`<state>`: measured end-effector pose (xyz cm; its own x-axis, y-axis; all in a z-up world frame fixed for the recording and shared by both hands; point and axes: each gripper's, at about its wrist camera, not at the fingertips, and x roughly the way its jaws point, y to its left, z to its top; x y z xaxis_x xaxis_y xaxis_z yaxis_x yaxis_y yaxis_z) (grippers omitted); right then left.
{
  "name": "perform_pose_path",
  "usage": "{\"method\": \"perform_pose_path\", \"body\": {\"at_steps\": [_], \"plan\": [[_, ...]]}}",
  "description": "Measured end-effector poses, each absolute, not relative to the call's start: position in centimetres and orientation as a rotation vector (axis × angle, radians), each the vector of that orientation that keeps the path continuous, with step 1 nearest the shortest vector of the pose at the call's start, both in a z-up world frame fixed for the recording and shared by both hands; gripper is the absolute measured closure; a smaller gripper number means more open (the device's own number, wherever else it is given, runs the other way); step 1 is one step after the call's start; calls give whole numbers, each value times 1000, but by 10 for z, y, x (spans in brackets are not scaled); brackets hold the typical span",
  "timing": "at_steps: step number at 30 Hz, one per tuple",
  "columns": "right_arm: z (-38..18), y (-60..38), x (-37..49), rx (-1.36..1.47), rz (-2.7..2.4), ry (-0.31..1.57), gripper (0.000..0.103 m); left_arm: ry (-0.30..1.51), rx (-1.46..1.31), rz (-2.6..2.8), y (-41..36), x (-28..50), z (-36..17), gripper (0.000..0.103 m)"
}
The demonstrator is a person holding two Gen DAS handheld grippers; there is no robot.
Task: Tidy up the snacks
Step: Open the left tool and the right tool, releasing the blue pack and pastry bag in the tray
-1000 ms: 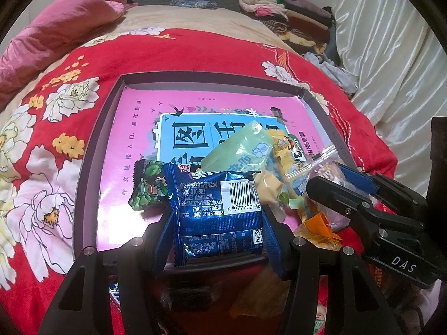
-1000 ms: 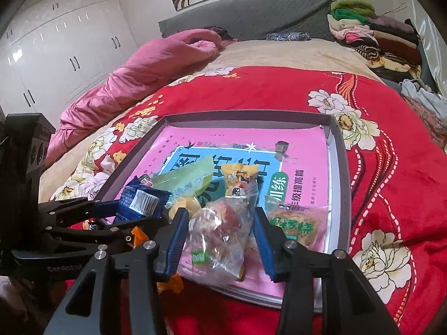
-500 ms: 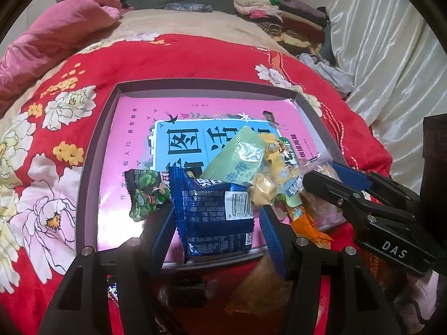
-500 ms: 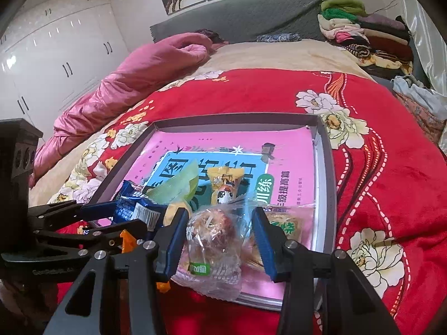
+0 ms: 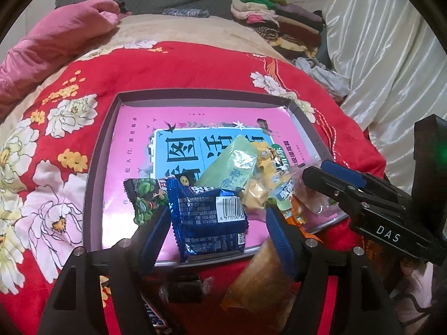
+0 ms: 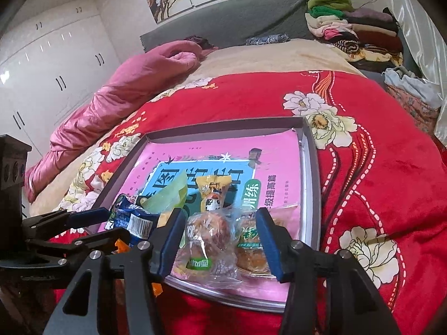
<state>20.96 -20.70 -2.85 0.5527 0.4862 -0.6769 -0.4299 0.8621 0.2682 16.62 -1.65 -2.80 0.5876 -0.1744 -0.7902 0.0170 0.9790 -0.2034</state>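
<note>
Releasing step: both hand-held grippers [image 5: 218, 223] [image 6: 216, 240] opening, blue packet [image 5: 208, 220] and clear bag [image 6: 209, 243] (lower centre) loose in tray [image 5: 95, 184]; next, backing out cleanly.

A glossy foil packet [image 5: 208, 223] is crinkling, light glinting off its blue skin. A clear plastic wrapper [image 6: 212, 240] is shining nearby. The tray's [image 6: 310, 195] grey rim is looking smooth, its pink paper liner [image 5: 134, 128] glossy. The red blanket [image 6: 391, 167] is showing soft, plush cloth.
</note>
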Motion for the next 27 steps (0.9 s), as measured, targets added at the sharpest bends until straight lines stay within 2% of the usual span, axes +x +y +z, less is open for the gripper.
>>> {"method": "perform_pose_path", "body": {"at_steps": [15,23,27], "plan": [[-15,-214,205,120,571,780,46,874,-187,-65,13,148,0,27],[-6,-212,199,124,605,753,42,884,-194,-26,32,133,2,27],[1,-209,191,119,638,719,36,889,-176,-14,35,124,2,26]]}}
